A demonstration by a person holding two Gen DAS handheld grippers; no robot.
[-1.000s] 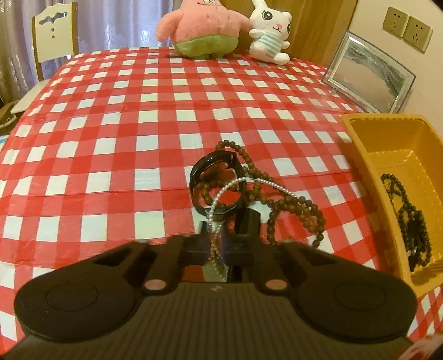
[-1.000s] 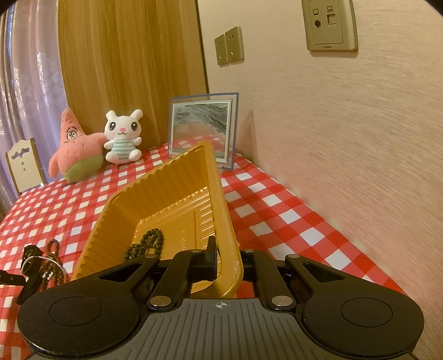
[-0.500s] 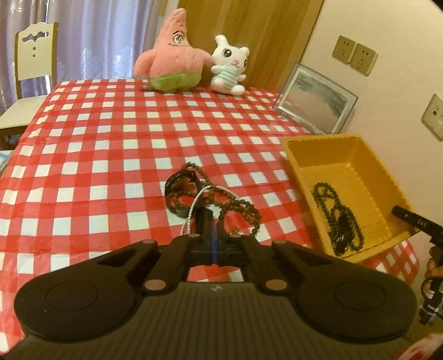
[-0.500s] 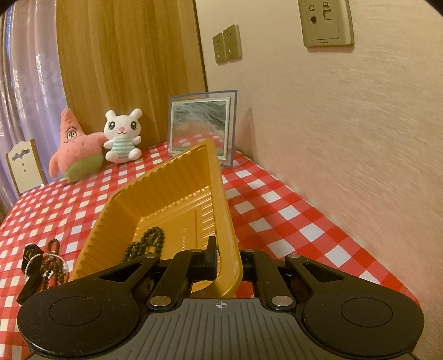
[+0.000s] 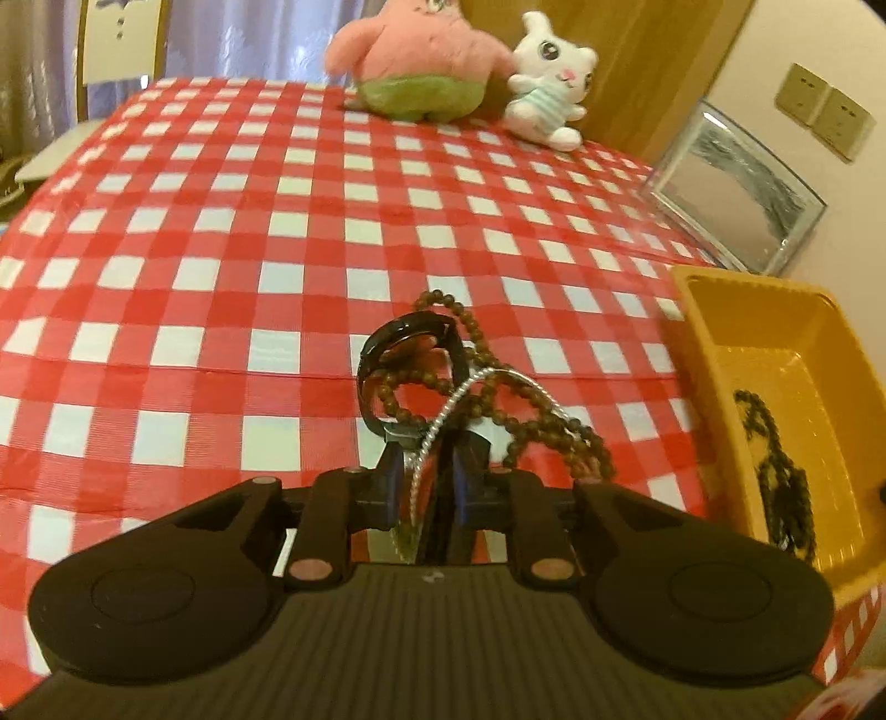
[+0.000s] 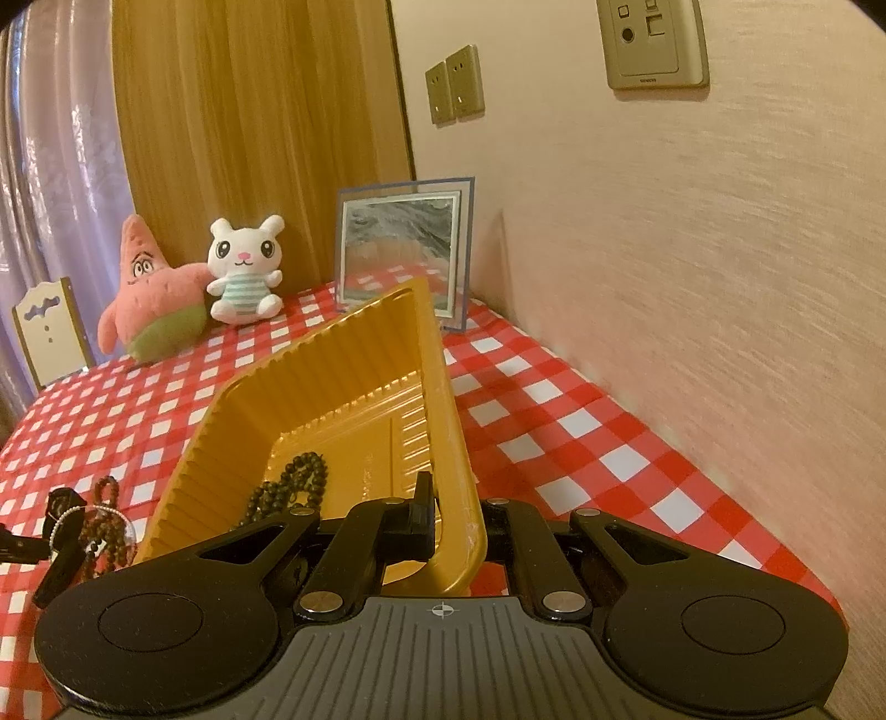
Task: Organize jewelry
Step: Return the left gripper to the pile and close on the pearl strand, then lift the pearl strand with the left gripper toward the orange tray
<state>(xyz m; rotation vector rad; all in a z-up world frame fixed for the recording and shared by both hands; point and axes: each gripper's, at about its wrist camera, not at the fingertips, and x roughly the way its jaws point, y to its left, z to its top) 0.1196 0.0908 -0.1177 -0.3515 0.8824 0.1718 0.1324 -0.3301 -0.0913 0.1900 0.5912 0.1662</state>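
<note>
On the red checked tablecloth lies a tangle of jewelry: a black bracelet, a brown bead necklace and a white pearl strand. My left gripper stands just at this pile. Its jaws are opening, and the pearl strand runs loose through the gap between them. My right gripper is shut on the near rim of the yellow tray, which is tipped up at that side. A dark bead necklace lies inside the tray.
A pink star plush and a white bunny plush sit at the table's far edge. A framed picture leans on the wall right of them. The wall runs along the table's right side. A chair stands at the far left.
The left gripper drew up and back from the pile, then came down close to it again. Its fingers, shut on the pearl strand before, now stand apart. The right gripper and tray kept still.
</note>
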